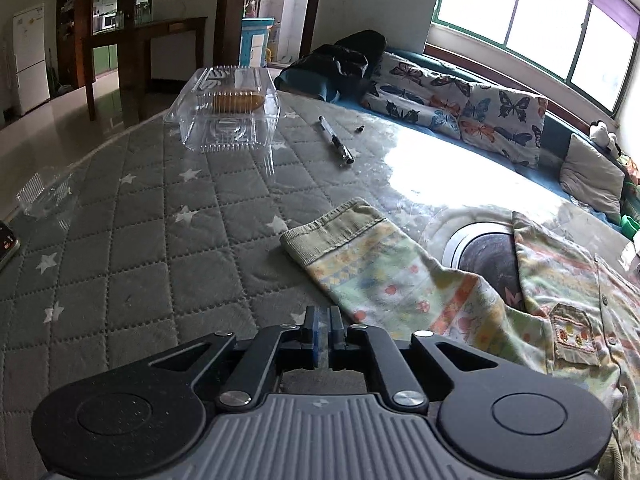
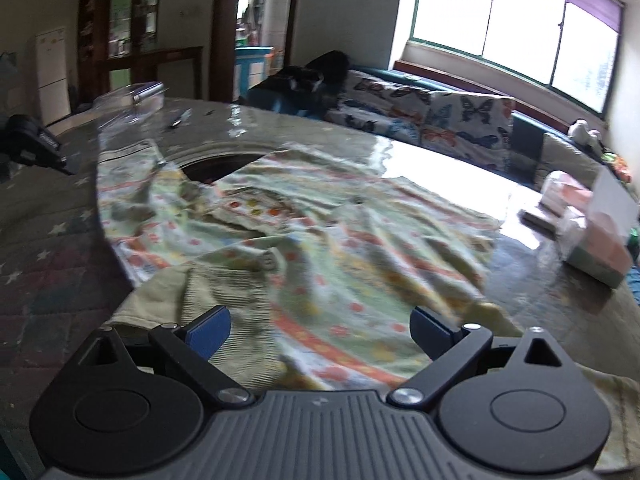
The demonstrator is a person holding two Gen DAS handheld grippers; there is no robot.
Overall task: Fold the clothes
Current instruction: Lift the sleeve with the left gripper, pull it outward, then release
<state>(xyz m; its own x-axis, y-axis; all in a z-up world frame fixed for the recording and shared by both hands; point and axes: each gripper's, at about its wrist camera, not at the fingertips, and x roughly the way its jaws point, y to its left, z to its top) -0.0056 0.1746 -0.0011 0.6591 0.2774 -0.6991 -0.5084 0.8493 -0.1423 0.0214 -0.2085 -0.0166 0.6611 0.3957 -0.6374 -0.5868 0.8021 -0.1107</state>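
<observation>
A pale green child's shirt with an orange and yellow print (image 2: 320, 216) lies spread and rumpled on the quilted grey table cover (image 1: 120, 240). Its left sleeve with a ribbed cuff (image 1: 360, 256) stretches out toward the table's middle, and a chest pocket (image 1: 572, 332) shows at the right. My left gripper (image 1: 322, 328) is shut and empty, hovering just left of the sleeve. My right gripper (image 2: 320, 328) is wide open just above the shirt's near hem, with nothing between its blue pads (image 2: 210, 330). The left gripper also shows in the right wrist view (image 2: 36, 144).
A clear plastic box with cake (image 1: 228, 108) stands at the far side, a pen (image 1: 336, 142) near it. Another clear lid (image 1: 44, 196) and a phone (image 1: 6, 246) lie at the left edge. A tissue box (image 2: 592, 232) sits right. A butterfly-covered sofa (image 1: 460, 108) runs behind.
</observation>
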